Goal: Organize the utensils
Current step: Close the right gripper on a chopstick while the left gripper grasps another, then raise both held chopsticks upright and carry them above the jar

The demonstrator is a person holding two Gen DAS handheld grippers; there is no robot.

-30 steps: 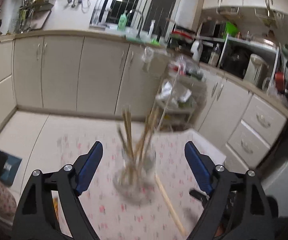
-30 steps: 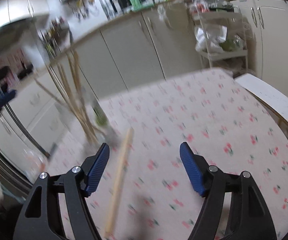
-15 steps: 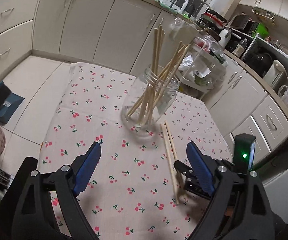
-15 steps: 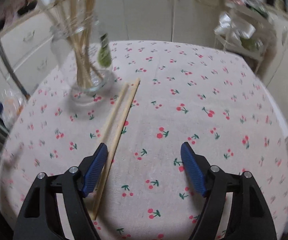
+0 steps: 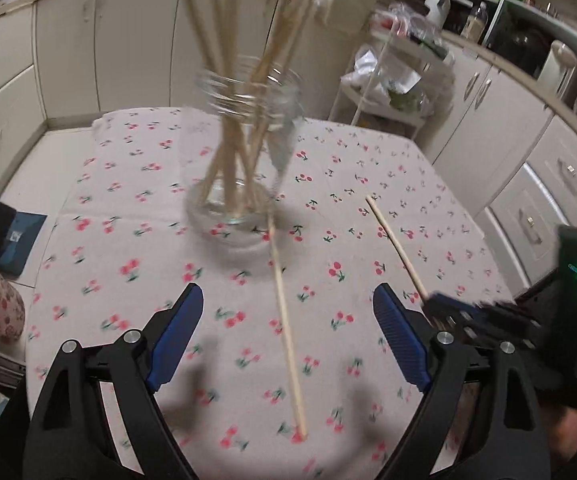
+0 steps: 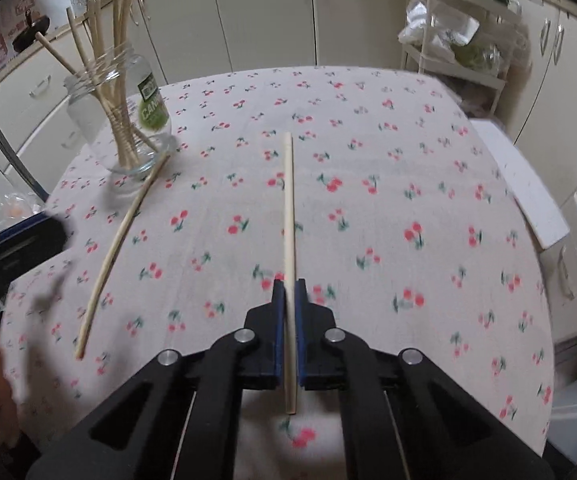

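A clear glass jar (image 5: 244, 160) (image 6: 122, 116) holding several wooden chopsticks stands on a cherry-print tablecloth (image 5: 136, 264) (image 6: 408, 184). One loose chopstick (image 5: 286, 328) (image 6: 122, 228) lies on the cloth, its far tip at the jar's base. My left gripper (image 5: 288, 312) hovers open over that chopstick, one finger on each side of it. My right gripper (image 6: 288, 286) is shut on a second chopstick (image 6: 288, 200) near its close end; the stick points straight ahead. In the left wrist view the right gripper (image 5: 444, 312) holds this chopstick (image 5: 394, 240) at the right.
Cream kitchen cabinets (image 5: 128, 40) ring the table. A white wire trolley (image 5: 392, 80) (image 6: 460, 48) with bags stands behind the far edge. A white board (image 6: 524, 184) lies off the right edge. A blue mat (image 5: 8, 236) lies on the floor at left.
My right gripper went from open beside two parallel chopsticks to shut on one and swung it away from the other. My left gripper dropped closer to the table, over the remaining chopstick.
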